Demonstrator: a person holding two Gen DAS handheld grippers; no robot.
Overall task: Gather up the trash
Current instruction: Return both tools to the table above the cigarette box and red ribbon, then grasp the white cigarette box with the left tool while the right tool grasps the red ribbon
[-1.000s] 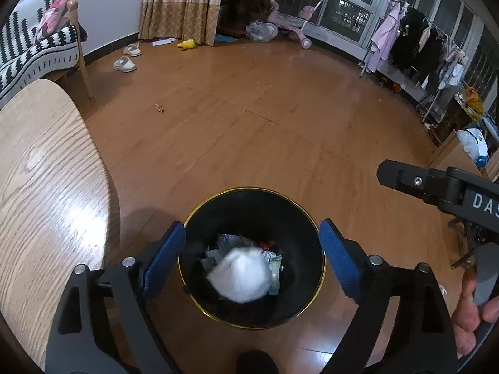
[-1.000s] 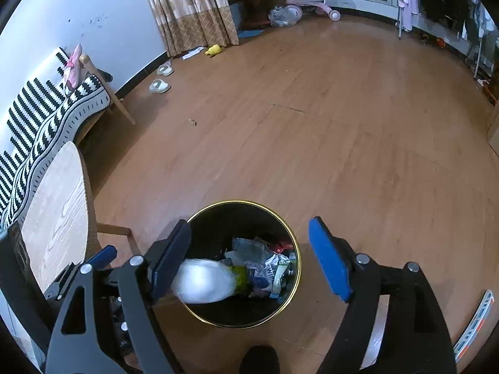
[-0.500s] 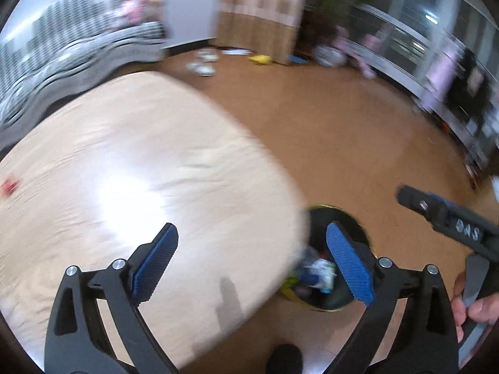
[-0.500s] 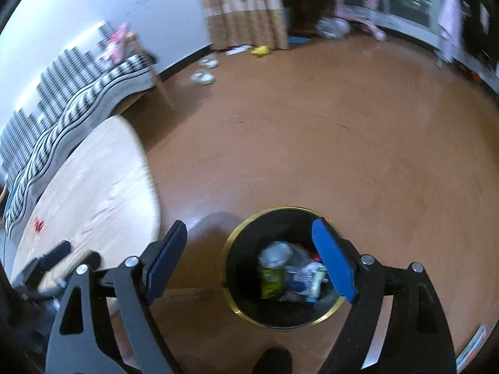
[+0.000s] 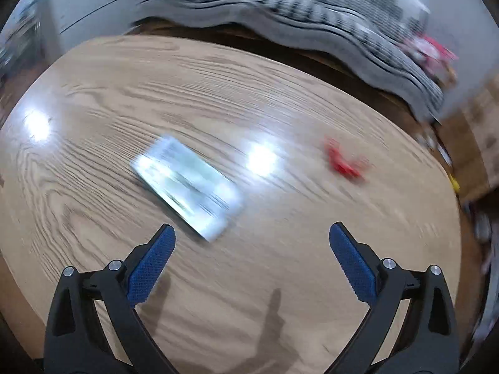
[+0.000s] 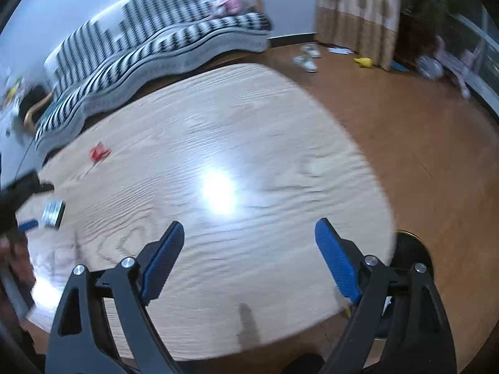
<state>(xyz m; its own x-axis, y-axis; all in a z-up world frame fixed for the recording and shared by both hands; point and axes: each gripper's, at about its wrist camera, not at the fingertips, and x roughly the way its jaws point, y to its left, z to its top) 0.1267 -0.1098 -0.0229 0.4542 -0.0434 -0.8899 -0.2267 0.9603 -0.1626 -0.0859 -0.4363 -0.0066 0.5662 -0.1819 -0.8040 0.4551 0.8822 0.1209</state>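
Note:
A shiny silver-green wrapper (image 5: 187, 185) lies flat on the oval wooden table (image 5: 280, 71), just ahead of my open, empty left gripper (image 5: 251, 238). A small red scrap (image 5: 344, 162) lies further right on the table. In the right wrist view the wrapper (image 6: 53, 213) and the red scrap (image 6: 99, 153) sit at the table's far left. My right gripper (image 6: 249, 233) is open and empty above the table's near side. The black gold-rimmed bin (image 6: 411, 249) shows partly on the floor behind the table's right edge.
A black-and-white striped sofa (image 6: 149, 43) runs behind the table. Slippers (image 6: 307, 57), a yellow toy (image 6: 363, 61) and a curtain (image 6: 358, 9) are across the wooden floor. The left gripper's body (image 6: 18, 205) shows at the right wrist view's left edge.
Both grippers have swung left from above the bin to above the table. The white trash that was falling into the bin is out of sight. Both stay open.

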